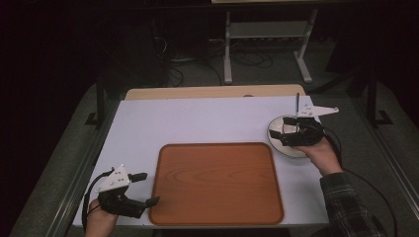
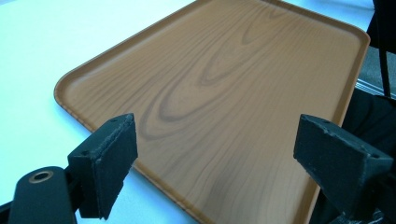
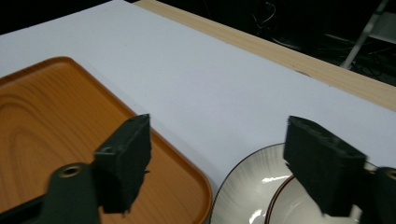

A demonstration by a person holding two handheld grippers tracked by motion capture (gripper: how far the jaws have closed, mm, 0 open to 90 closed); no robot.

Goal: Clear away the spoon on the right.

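Observation:
A wood-grain brown tray point(image 1: 217, 182) lies empty at the middle front of the white table; the left gripper view shows the tray point(image 2: 224, 93) close up. My left gripper point(image 1: 149, 187) hovers at the tray's left front corner, open, and nothing sits between its jaws point(image 2: 217, 154). At the right a white ribbed plate point(image 1: 276, 130) rests just beyond the tray's far right corner. My right gripper point(image 1: 285, 132) hangs over that plate, open and holding nothing. In the right gripper view the plate point(image 3: 243, 186) carries a second dish with a brown rim point(image 3: 289, 205), under the gripper point(image 3: 219, 158).
The white tabletop point(image 1: 197, 118) stretches behind the tray, with a bare wooden strip point(image 1: 212, 92) along its far edge. A plaid sleeve point(image 1: 346, 197) comes in at the lower right. A metal stand point(image 1: 267, 44) and cables sit on the dark floor beyond.

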